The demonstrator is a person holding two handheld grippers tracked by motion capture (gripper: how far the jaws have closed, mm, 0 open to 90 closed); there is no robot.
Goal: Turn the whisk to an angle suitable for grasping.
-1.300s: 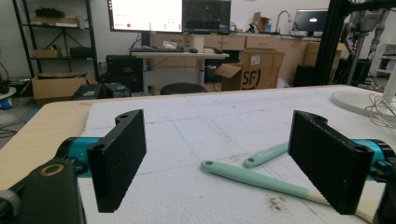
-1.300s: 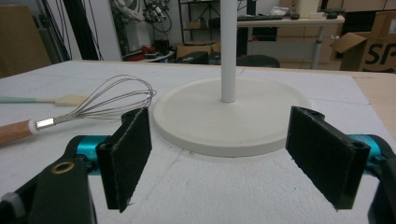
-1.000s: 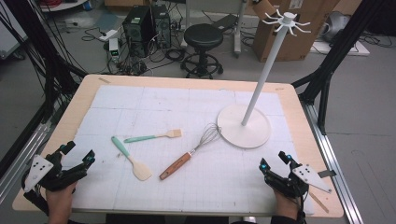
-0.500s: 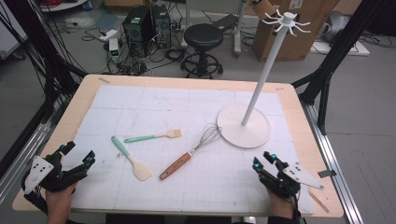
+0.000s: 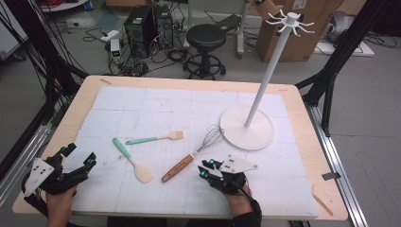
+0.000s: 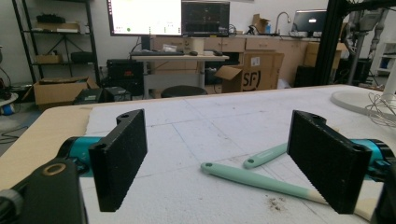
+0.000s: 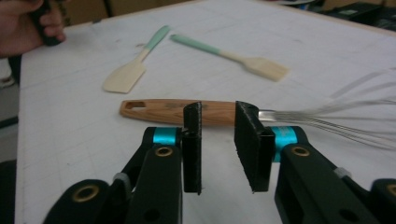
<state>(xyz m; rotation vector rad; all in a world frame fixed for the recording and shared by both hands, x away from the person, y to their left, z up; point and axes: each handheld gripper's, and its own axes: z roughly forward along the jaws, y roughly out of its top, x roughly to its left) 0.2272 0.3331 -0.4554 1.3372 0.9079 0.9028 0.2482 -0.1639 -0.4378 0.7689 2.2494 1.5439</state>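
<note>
Wood-handled whisk [image 5: 189, 158] lies on the bench [image 5: 302, 113] just ahead of the right tool [image 5: 206, 169] in the high view; left tool [image 5: 78, 158] sits well apart. Left gripper view: jaws wide, empty. Right gripper view: jaws just been closing, narrow gap, nothing between them, whisk handle [image 7: 163, 111] just beyond the tips.

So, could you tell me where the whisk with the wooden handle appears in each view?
High view: whisk lies centre, slanting from the white stand base toward the right gripper.
Left gripper view: its wires at the right edge, beside the base.
Right gripper view: lying across, just beyond the jaws.
Shared landmark: the two mint-handled spatulas.
</note>
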